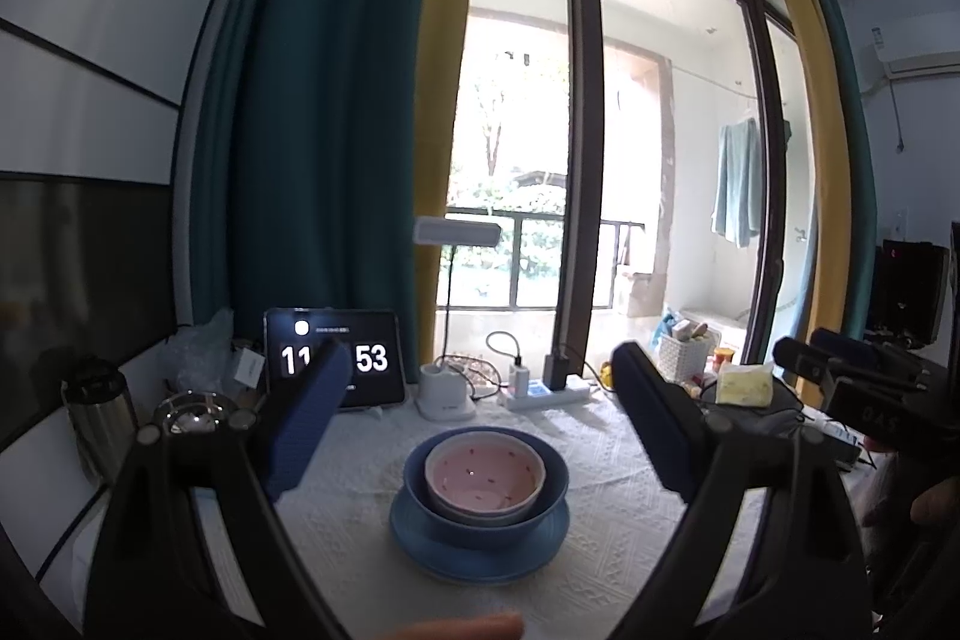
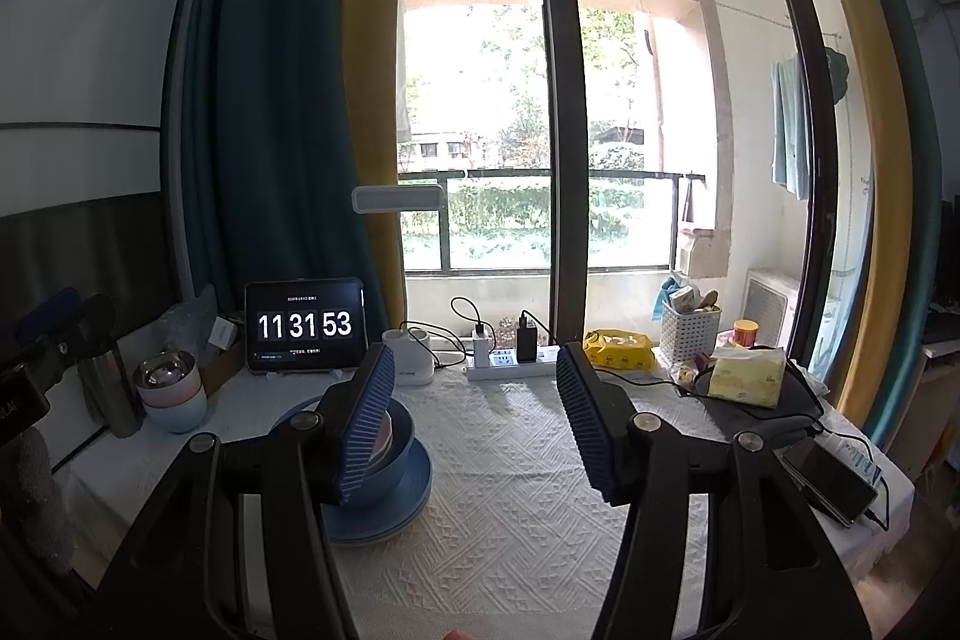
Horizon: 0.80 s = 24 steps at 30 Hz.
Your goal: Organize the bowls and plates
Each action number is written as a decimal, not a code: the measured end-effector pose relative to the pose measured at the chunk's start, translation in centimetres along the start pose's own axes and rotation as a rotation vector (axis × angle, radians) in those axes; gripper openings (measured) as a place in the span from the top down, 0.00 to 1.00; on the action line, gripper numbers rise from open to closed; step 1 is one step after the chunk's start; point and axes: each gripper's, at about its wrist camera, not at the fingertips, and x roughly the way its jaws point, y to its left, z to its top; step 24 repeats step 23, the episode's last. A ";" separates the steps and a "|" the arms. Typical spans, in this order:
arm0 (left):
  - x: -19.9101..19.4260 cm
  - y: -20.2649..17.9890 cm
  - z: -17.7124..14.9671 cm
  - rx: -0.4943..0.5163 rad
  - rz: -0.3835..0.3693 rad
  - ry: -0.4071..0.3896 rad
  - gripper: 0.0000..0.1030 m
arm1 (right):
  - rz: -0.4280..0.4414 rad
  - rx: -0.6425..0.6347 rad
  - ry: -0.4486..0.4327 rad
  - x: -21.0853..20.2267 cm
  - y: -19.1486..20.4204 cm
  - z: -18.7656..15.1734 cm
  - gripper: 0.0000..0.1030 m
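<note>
Both grippers, left gripper (image 1: 480, 436) and right gripper (image 2: 474, 424), stood wide and empty above the tablecloth (image 1: 600, 460). Nearest the left one, pink bowl (image 1: 485, 475) nested in blue bowl (image 1: 420, 472) on blue plate (image 1: 480, 550); stacking looked finished, though cups (image 2: 171, 388) beside the tablet (image 2: 306, 325) remained.

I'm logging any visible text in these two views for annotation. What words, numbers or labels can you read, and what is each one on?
"11 31 53": tablet clock screen, full in the right wrist view; the left wrist view shows only "11" and "53", a finger covering the middle.
Small lines above and below the digits: too small to read.
Yellow wipes pack: print blurred.
Tissue pack: print blurred.
Black device at the right edge: pale letters, unreadable.
</note>
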 end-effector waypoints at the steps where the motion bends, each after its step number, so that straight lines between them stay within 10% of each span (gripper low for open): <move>1: 0.0 0.0 0.0 0.000 0.000 -0.001 0.13 | 0.001 0.000 0.000 0.0 0.0 0.0 0.42; 24: -0.3 -0.3 0.1 0.000 -0.019 -0.031 0.13 | 0.008 0.000 0.002 -0.1 -0.2 0.0 0.42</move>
